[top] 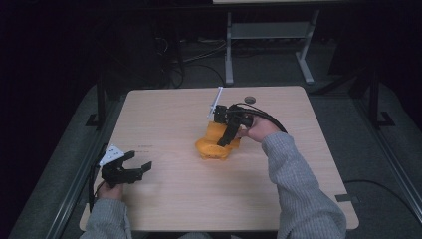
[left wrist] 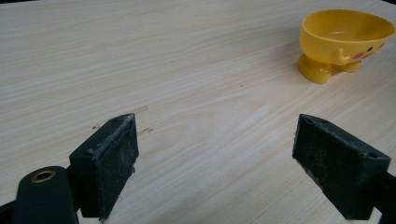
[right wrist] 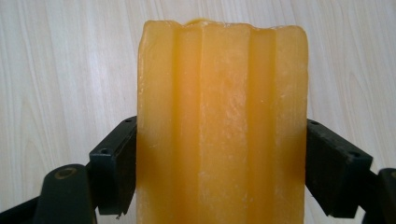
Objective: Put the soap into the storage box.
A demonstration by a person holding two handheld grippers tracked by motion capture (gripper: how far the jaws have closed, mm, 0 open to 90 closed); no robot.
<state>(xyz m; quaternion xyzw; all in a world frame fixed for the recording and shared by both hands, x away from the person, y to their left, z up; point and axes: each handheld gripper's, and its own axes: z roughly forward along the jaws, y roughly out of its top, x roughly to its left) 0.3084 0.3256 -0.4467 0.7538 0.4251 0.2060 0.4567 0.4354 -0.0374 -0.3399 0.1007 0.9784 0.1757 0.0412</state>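
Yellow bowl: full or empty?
Empty: the yellow bowl shows a bare inside in the left gripper view, standing upright on the table.

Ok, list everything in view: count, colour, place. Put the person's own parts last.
bowl: one, yellow, footed with a face on its side, on the table right of centre.
ridged block: one, orange, translucent, between the right jaws, beside the bowl.
round disc: one, dark, near the table's far edge; too small to identify.
table: one, light wood.
frame: one, grey metal, on the floor beyond the table.
left hand-held gripper: one, black, open, near the left front edge.
right hand-held gripper: one, black, shut on the block.
sleeves: two, grey.
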